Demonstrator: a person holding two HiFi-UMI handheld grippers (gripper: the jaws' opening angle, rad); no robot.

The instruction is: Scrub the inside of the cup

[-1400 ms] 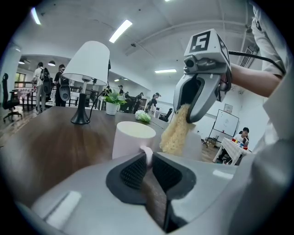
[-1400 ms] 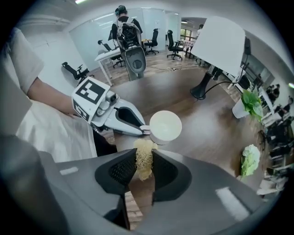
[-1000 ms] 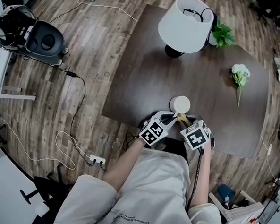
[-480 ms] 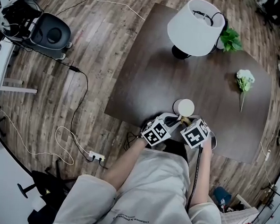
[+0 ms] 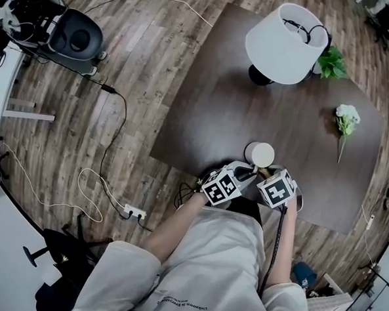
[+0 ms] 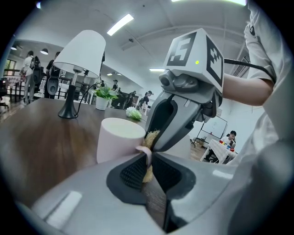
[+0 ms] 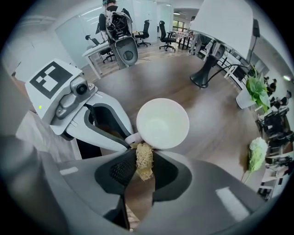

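Pinches the little handle (image 6: 146,152) of the cup (image 6: 120,137) tight with the left gripper (image 6: 148,166). Keeps the cup standing up on the brown table (image 5: 210,106), near the front edge, well away from the lamp (image 5: 283,42). Squeezes a yellow, scratchy scrubber (image 7: 143,160) hard in the right gripper (image 7: 143,169). Holds that scrubber just outside the rim, right by the handle, not down inside yet.

Not much new since a second ago. Same spot for the cup on the table. Same tight grip on both sides, close together over the near edge. Only a small slide of the whole picture, most likely from a turn of the head.

Looks white and empty inside the cup. Means no real start on the job so far. Next, most likely: lift the scrubber over the rim, push it down, rub round the wall, and hold the handle steady. Could tip the cup if pushed too hard.
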